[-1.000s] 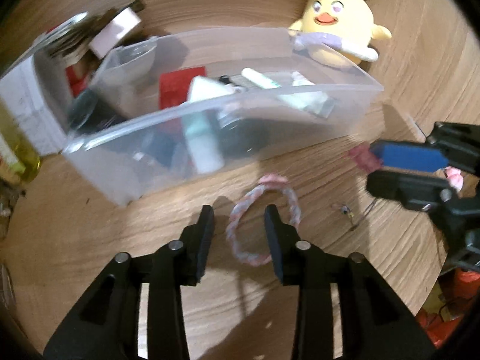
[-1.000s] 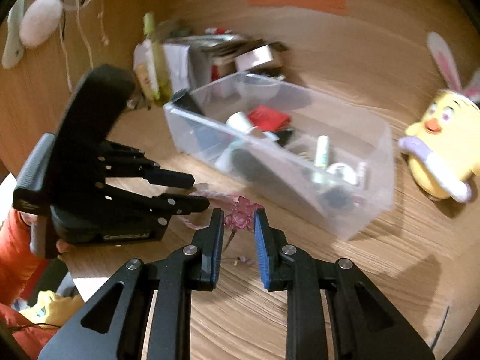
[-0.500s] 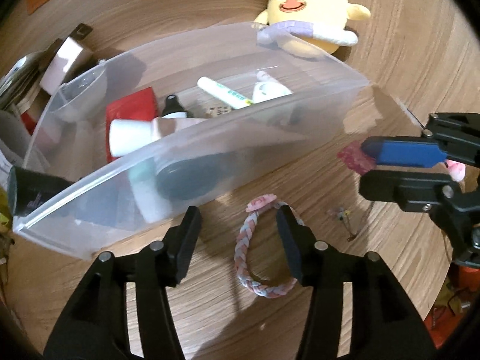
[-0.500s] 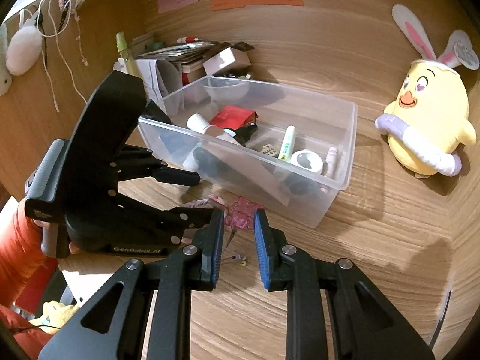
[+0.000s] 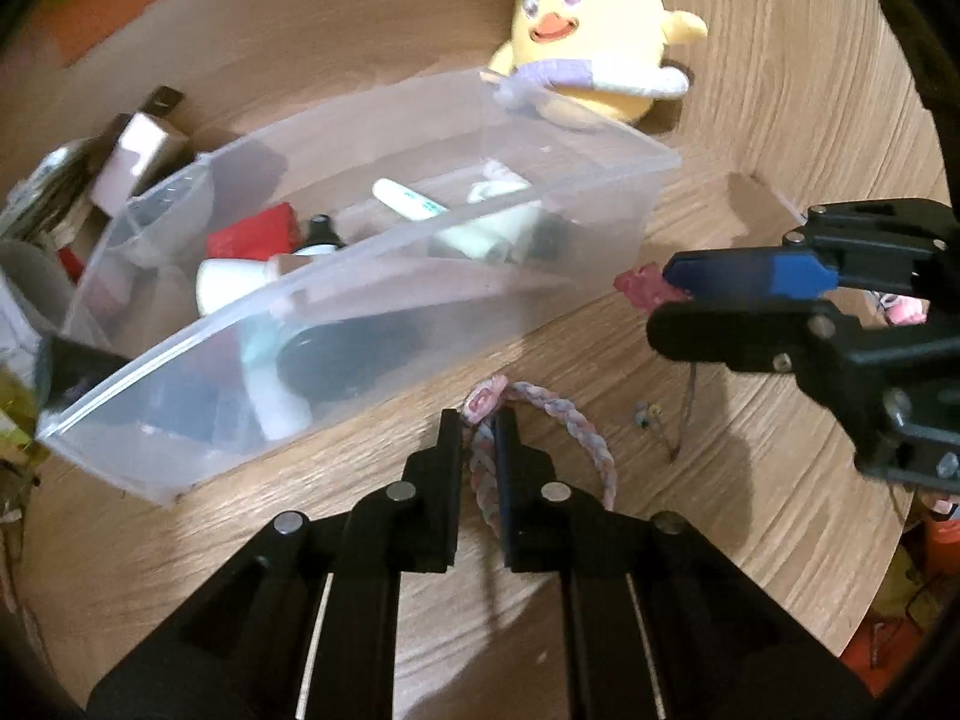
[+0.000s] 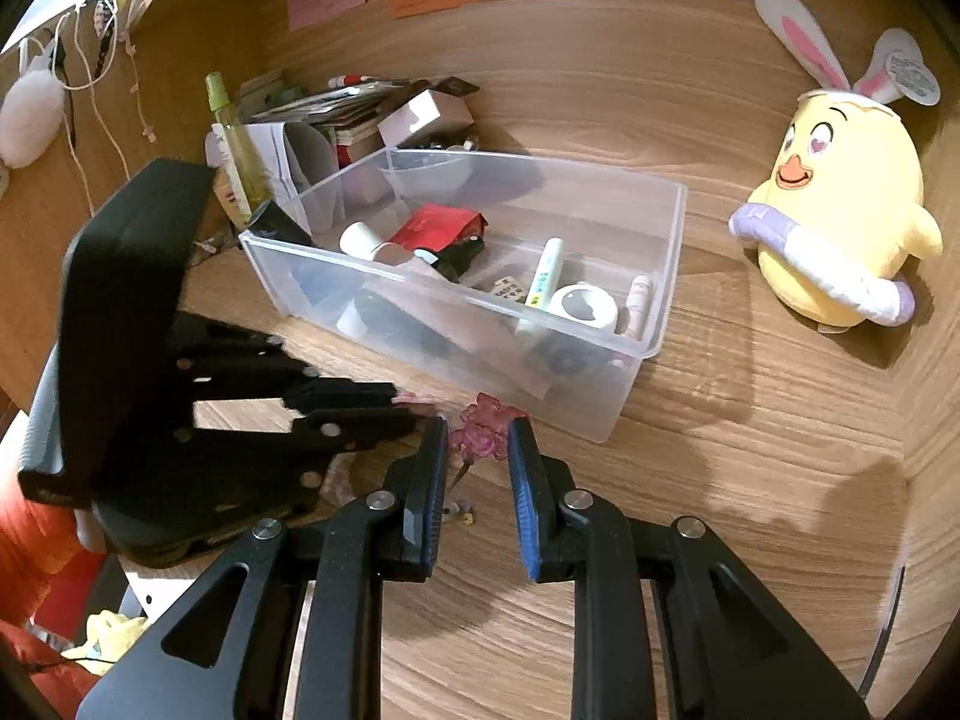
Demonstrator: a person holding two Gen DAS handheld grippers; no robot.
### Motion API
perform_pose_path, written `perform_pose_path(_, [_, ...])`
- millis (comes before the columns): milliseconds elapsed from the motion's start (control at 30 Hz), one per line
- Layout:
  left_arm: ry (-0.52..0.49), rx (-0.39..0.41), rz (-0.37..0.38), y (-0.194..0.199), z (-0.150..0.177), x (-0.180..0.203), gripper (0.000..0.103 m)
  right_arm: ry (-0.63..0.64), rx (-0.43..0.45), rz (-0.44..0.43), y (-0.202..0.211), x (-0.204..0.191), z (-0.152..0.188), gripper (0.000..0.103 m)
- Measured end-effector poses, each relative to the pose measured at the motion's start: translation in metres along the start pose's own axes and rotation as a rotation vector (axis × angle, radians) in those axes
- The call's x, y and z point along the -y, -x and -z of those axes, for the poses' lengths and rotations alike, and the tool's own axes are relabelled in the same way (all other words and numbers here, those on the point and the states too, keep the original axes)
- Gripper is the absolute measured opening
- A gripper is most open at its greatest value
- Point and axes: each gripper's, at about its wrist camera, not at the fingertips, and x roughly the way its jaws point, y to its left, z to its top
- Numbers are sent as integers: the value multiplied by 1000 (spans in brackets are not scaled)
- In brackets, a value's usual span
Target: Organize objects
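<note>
A clear plastic bin (image 5: 540,294) (image 6: 654,324) with several small items stands on the wooden desk. My left gripper (image 5: 479,432) is shut on a pink-and-lilac braided bracelet (image 5: 576,426) lying on the desk just in front of the bin. My right gripper (image 6: 477,438) has its jaws around a pink crystal flower hairpin (image 6: 480,429) (image 5: 639,288), held by the bin's near corner. From the left wrist view the right gripper (image 5: 678,294) shows at the right.
A yellow chick plush (image 5: 594,60) (image 6: 834,240) sits behind the bin to the right. Boxes, papers and a green bottle (image 6: 234,144) crowd the back left corner. A small earring (image 5: 645,417) lies on the desk.
My left gripper has closed on the bracelet, which lay between open jaws before. My right gripper still holds the hairpin, with the jaws slightly wider.
</note>
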Motion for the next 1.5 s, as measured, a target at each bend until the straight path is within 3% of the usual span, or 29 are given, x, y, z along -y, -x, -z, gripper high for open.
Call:
perform_pose_path(433, [97,152,-38,65,3,-27,9,-6,100,0,25,-3,-25,18])
perform_pose_path(967, [190,311,-76,111,-22,-57,9,24,220,20,48,-14,-69,18])
perform_pose_path(1233, [229,341,-100,113,-37,-72,9,19,228,41,38,-11,-91,18])
perform_pose_path(1500, [272,322,-111,96,-49,-87,9,4,218,75,17,-5,-108,18])
